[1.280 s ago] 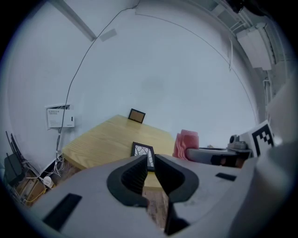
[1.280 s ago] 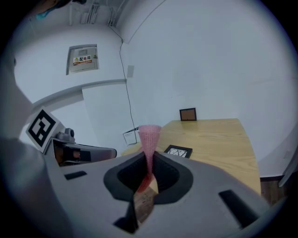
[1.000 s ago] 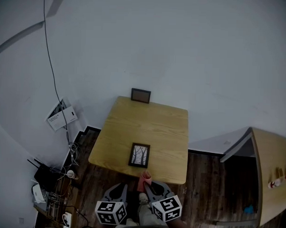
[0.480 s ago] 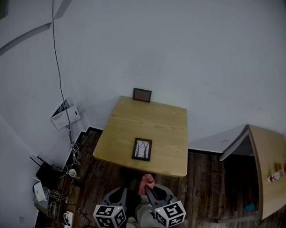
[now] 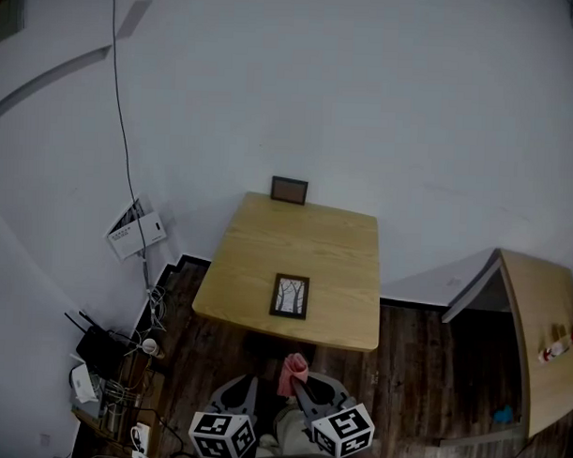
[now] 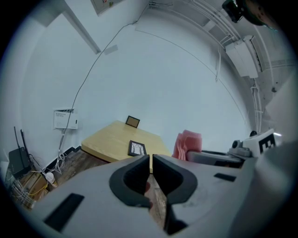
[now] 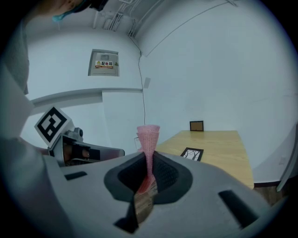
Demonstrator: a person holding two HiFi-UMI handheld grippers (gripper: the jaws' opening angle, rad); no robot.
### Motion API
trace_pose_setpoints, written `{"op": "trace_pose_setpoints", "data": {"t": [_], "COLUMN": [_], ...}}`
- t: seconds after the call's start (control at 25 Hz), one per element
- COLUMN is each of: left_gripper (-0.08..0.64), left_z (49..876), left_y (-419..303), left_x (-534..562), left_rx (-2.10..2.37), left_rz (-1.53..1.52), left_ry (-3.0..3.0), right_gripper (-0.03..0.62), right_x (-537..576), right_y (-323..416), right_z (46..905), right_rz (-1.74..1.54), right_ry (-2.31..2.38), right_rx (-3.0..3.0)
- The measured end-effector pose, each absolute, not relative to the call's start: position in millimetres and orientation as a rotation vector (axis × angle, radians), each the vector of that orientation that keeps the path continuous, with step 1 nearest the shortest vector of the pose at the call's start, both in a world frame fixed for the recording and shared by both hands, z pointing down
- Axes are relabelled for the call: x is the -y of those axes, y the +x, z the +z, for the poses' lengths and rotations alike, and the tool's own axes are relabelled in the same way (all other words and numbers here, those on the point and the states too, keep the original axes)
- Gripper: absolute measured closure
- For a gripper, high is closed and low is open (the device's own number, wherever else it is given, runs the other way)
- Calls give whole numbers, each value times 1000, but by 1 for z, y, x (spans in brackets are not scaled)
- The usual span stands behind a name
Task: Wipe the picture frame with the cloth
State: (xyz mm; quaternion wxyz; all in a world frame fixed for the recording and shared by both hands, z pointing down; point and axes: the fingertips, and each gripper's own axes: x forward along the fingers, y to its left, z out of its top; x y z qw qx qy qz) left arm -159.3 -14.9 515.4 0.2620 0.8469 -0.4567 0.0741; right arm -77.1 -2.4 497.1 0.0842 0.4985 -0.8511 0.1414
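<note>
A black picture frame (image 5: 290, 296) with a tree print lies flat near the front edge of the wooden table (image 5: 257, 260); it also shows small in the left gripper view (image 6: 137, 148) and the right gripper view (image 7: 192, 153). My right gripper (image 5: 298, 385) is shut on a pink cloth (image 5: 294, 371), which stands up folded between its jaws (image 7: 148, 135). My left gripper (image 5: 253, 391) hangs beside it with its jaws nearly together and nothing between them (image 6: 151, 163). Both grippers are short of the table, over the floor.
A second small frame (image 5: 289, 190) leans against the white wall at the table's back edge. Cables, a router and a white box (image 5: 136, 231) crowd the floor at left. A wooden cabinet (image 5: 536, 335) stands at right. Dark plank flooring lies below.
Both grippers have drawn back from the table's front edge with the cloth still held; the table and frame now lie farther away. The left jaws have narrowed.
</note>
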Motion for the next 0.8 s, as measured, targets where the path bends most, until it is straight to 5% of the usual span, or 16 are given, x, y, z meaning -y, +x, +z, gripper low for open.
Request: {"op": "trace_pose_setpoints", "data": {"t": [0.8], "left_gripper": [545], "left_z": [512], "left_y": [-152], "left_x": [19], "left_rx": [1198], "left_rz": [203], "left_ry": [2313], "right_gripper": [574], "right_x": [8], "right_y": [-75], "right_z": [488], "right_rz": [368], "right_ry": [1507], "right_rx": [2547]}}
